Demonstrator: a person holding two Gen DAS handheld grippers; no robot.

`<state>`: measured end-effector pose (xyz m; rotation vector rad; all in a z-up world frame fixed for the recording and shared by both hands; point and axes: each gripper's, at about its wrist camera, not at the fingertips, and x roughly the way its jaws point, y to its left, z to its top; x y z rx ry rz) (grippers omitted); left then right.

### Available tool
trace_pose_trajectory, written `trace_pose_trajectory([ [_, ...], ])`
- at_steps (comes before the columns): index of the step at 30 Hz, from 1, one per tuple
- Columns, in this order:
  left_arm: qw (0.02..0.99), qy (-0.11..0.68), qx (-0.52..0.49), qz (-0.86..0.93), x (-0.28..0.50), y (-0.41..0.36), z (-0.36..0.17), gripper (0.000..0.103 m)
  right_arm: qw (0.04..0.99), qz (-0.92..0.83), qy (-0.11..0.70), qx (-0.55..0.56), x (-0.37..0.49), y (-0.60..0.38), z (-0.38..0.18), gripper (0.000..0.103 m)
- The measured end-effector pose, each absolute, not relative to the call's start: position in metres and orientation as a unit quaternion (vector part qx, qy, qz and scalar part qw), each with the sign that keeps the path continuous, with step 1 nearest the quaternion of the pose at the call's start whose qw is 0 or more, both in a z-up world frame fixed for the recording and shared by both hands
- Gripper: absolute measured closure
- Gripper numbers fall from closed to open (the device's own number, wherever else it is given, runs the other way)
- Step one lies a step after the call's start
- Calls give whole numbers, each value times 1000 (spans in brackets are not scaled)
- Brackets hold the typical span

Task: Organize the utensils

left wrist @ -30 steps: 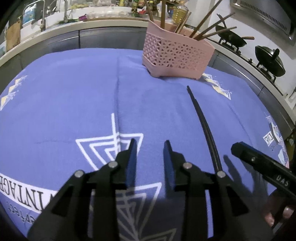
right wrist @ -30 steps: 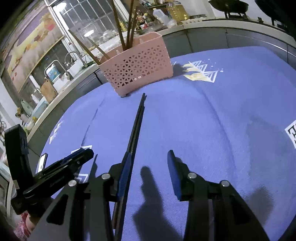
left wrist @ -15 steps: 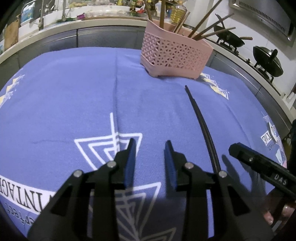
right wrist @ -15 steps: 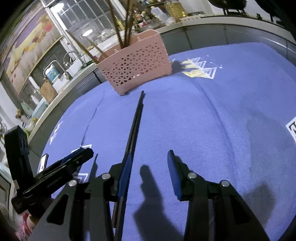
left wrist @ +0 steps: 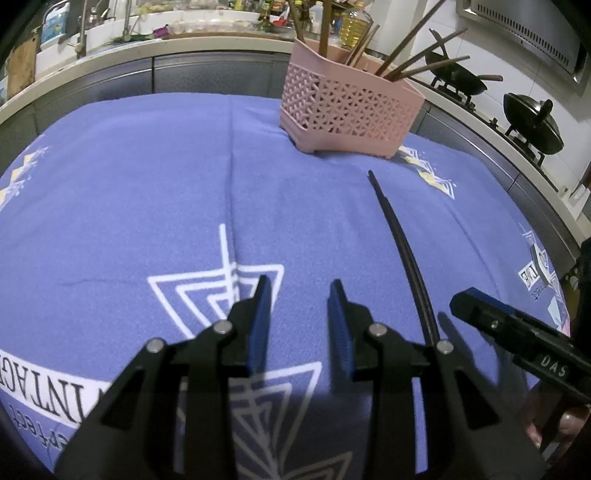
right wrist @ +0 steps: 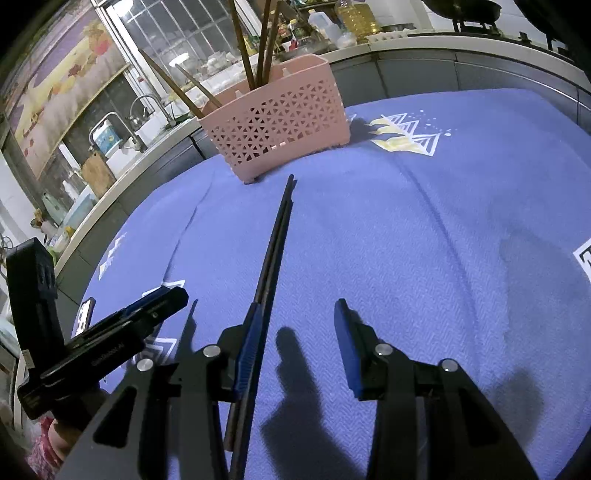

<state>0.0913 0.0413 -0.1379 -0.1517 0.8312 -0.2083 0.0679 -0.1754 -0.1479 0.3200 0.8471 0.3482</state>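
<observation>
A pair of black chopsticks (left wrist: 400,243) lies on the blue cloth, tips pointing at the pink lattice utensil basket (left wrist: 347,110). In the right wrist view the chopsticks (right wrist: 275,240) run from the basket (right wrist: 280,118) down along the inner side of my right gripper's left finger. My right gripper (right wrist: 297,332) is open, low over the cloth, with the chopsticks' near end between its jaws. My left gripper (left wrist: 300,317) is open and empty, left of the chopsticks. Several brown chopsticks (left wrist: 417,55) stand in the basket.
A blue patterned cloth (left wrist: 129,184) covers the table. Behind it run a counter with a sink and tap (right wrist: 144,110), bottles (left wrist: 351,26), and black woks on a stove (left wrist: 532,122) at the right.
Both views have closed in slightly on the basket and the chopsticks. Both grippers stay open and the chopsticks have not moved.
</observation>
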Motion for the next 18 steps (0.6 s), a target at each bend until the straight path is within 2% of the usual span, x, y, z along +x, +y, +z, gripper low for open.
trace_pose_trajectory([
  [18, 905, 404, -75, -108, 91, 42, -137, 71, 886, 168, 408, 145, 69, -173, -148, 61],
])
